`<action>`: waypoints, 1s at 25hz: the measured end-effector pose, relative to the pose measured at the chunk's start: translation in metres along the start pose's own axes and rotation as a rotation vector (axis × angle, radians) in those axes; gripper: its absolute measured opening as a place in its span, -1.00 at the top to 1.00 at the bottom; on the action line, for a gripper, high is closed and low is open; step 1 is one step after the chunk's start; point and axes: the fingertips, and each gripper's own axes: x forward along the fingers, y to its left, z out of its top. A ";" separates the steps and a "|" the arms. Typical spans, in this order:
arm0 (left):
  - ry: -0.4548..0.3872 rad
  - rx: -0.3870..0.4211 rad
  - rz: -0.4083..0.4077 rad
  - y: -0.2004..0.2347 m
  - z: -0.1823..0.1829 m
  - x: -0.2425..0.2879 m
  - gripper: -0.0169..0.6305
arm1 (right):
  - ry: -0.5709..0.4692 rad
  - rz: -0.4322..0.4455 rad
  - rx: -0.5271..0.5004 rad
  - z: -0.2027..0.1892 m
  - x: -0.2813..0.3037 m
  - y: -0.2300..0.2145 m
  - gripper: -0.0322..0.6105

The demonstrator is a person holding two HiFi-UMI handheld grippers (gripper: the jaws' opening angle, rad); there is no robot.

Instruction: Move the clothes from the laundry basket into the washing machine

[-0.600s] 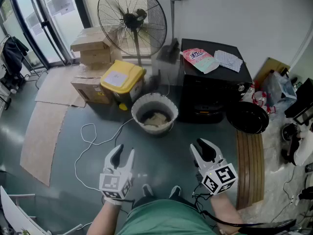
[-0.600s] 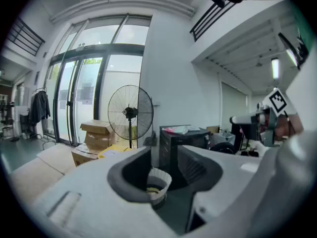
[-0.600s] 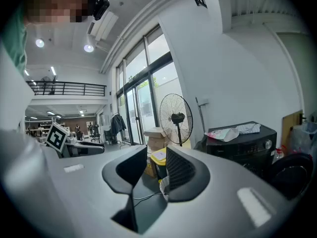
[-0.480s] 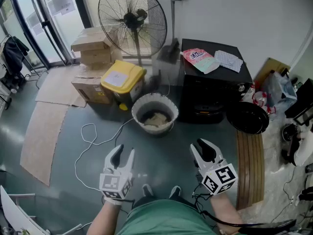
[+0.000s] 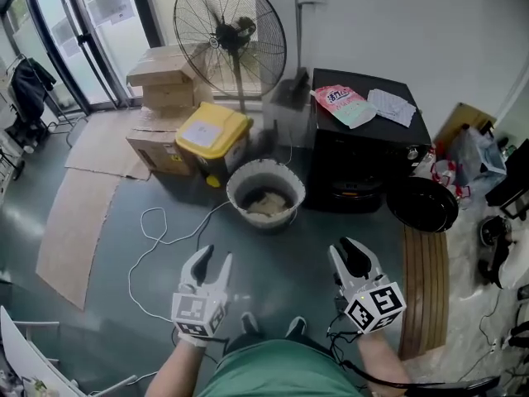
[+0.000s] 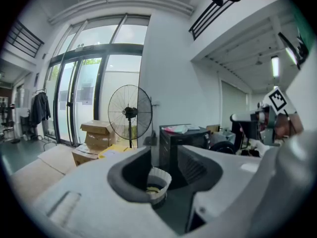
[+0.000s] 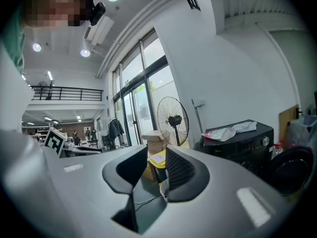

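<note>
Washing machine (image 5: 368,151) — black box against the wall, the biggest container here. Its inside isn't visible from any view. A pink packet (image 5: 340,103) and a white packet (image 5: 390,106) lie side by side on its top. A round black disc (image 5: 423,203) sits low at the machine's right corner; can't tell if it's the door.

Cardboard boxes (image 5: 165,77) are stacked by the window. The yellow-lidded bin (image 5: 211,137) stands just in front of them, lid shut, contents hidden.

Laundry basket (image 5: 296,190) is round and white, on the floor between the yellow bin and the machine, close to the machine's front left corner. Clothes (image 5: 266,205) are a beige heap at the bottom of the basket, all inside and well below the rim.

Hands: both grippers are held low, just in front of the person's torso and well short of the basket. They point forward and a touch downward.

Left gripper (image 5: 214,256) is lined up on the basket, which shows through the gap between its jaws in the left gripper view. Jaws are narrowly apart with nothing between them.

Right gripper (image 5: 354,251) is about level with the left and sits in front of the machine. Its jaws are also a slit apart and empty — the yellow bin and a floor cable (image 5: 153,238) show through the slit.
</note>
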 end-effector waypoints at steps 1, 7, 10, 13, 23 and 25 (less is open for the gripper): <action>-0.002 0.001 0.001 -0.002 0.001 0.001 0.43 | -0.002 -0.005 0.008 0.001 -0.002 -0.003 0.55; -0.015 0.019 0.026 -0.013 0.009 0.006 0.42 | -0.007 -0.003 0.010 0.002 -0.011 -0.024 0.55; -0.027 0.030 0.047 -0.020 0.014 0.009 0.42 | -0.013 0.017 0.016 -0.002 -0.014 -0.037 0.55; -0.035 0.040 0.078 -0.025 0.016 0.007 0.42 | -0.011 0.042 0.021 -0.008 -0.014 -0.049 0.55; 0.001 0.062 0.154 -0.004 0.010 0.007 0.32 | 0.024 0.068 0.053 -0.020 0.003 -0.076 0.55; -0.001 0.054 0.152 0.008 0.007 0.019 0.31 | 0.031 0.057 0.045 -0.021 0.013 -0.081 0.55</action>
